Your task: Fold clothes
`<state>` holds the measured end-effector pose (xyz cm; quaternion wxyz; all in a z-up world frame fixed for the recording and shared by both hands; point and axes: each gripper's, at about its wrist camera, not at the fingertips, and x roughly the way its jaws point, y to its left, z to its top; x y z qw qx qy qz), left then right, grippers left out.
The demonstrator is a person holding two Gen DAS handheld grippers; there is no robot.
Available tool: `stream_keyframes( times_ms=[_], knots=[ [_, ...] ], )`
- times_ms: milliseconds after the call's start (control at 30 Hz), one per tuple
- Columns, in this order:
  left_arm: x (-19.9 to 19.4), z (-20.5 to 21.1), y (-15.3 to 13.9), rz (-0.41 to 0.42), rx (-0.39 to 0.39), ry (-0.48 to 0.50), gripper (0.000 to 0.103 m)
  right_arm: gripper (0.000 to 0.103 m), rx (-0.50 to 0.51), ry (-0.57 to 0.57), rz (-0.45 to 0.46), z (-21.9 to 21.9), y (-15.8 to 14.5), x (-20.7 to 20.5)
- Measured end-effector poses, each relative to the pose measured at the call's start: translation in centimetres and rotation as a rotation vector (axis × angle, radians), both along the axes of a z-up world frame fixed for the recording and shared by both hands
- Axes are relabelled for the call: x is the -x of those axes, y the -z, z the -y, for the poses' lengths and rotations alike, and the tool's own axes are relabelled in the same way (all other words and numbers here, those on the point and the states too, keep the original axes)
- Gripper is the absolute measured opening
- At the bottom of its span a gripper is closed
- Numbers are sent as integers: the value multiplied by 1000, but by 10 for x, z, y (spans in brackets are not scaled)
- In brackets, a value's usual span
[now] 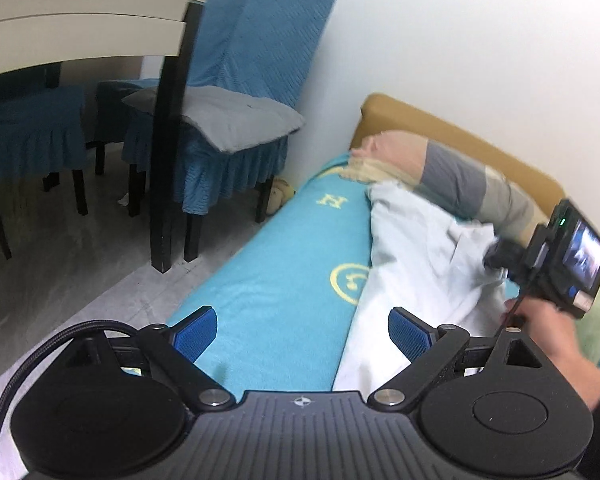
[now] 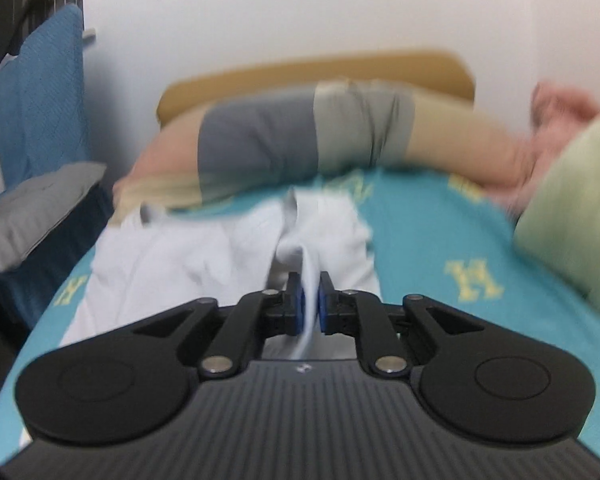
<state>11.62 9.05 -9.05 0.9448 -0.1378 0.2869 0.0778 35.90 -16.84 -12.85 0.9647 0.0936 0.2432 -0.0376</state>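
Because the white garment (image 2: 236, 248) lies rumpled on the turquoise blanket (image 2: 440, 240) near the striped pillow (image 2: 300, 136), the right gripper (image 2: 309, 304) pinches a fold of it to lift, while the left gripper (image 1: 302, 336) hovers with jaws wide apart, holding nothing, beside its near-left edge

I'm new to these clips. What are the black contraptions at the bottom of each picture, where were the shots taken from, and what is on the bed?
Each picture comes from a camera mounted on a handheld two-finger gripper, looking along its fingers. The left gripper is open and holds nothing. The right gripper is pinched on a white garment, the piece being folded. In the left view you also see the person's right hand carrying that gripper. The garment lies on a turquoise blanket with yellow lettering, near a striped cloth roll and a green pillow.
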Motion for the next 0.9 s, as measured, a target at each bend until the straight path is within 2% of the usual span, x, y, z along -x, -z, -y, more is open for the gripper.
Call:
stream_keyframes(
  times_ms=[33, 100, 233, 333, 433, 600, 733, 900],
  knots=[
    [-2, 2, 3, -6, -8, 6, 94, 56, -22, -23, -7, 3, -1, 4],
    [-5, 5, 5, -14, -22, 26, 94, 80, -45, -61, 15, 3, -9, 17],
    [3, 13, 0, -1, -78, 56, 94, 80, -101, -138, 50, 5, -35, 44],
    [12, 21, -9, 14, -105, 72, 94, 80, -153, -151, 67, 19, -61, 82],
    [22, 28, -19, 36, -130, 80, 94, 80, -156, -156, 76, 28, -78, 130],
    [48, 28, -43, 55, -107, 76, 94, 80, -151, -161, 92, 39, -104, 212],
    [73, 30, -62, 92, -120, 89, 94, 81, -147, -165, 104, 48, -125, 278],
    [98, 37, -70, 76, -122, 107, 94, 81, -154, -176, 120, 62, -143, 349]
  ],
)
